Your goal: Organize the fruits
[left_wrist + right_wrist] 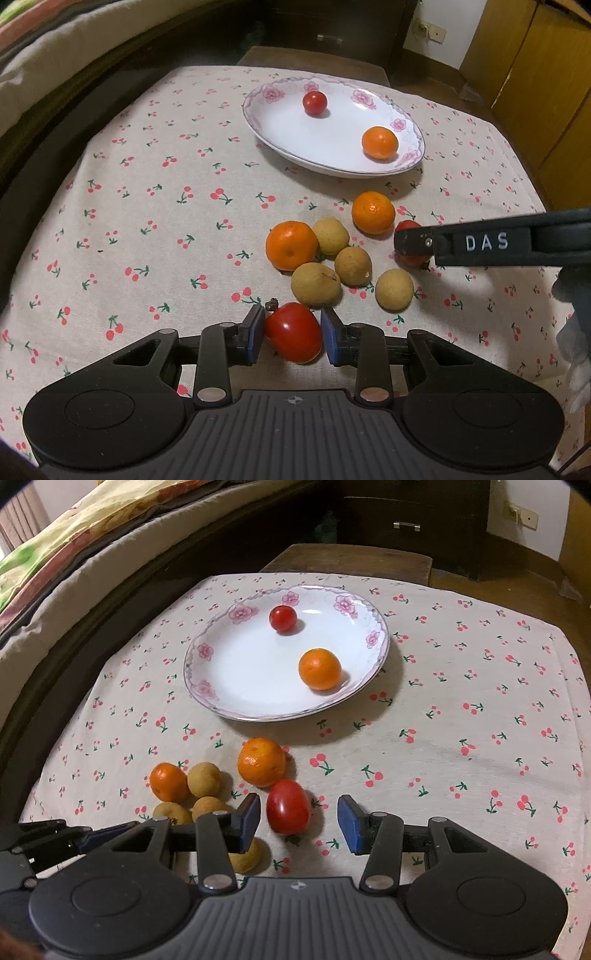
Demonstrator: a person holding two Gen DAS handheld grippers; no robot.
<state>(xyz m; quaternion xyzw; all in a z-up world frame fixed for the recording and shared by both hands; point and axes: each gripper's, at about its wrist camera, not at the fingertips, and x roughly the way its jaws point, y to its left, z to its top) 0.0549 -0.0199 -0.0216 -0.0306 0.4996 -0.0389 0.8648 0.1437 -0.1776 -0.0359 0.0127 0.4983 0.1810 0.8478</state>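
Note:
A white flowered plate (288,136) (236,686) holds a small red tomato (314,103) (282,618) and an orange (379,142) (319,669). On the cloth lie two oranges (291,245) (373,212), several tan longans (316,284) and two more tomatoes. My left gripper (293,334) has its blue pads against a red tomato (293,332), which rests on the cloth. My right gripper (299,821) is open around another red tomato (287,806), which sits nearer the left pad with a gap on the right. It enters the left wrist view (410,240) from the right.
The table carries a cherry-print cloth (147,221) (480,738). A bed with bedding (74,554) runs along the left. A dark drawer cabinet (406,517) stands behind the table and a wooden cupboard (535,74) to the right.

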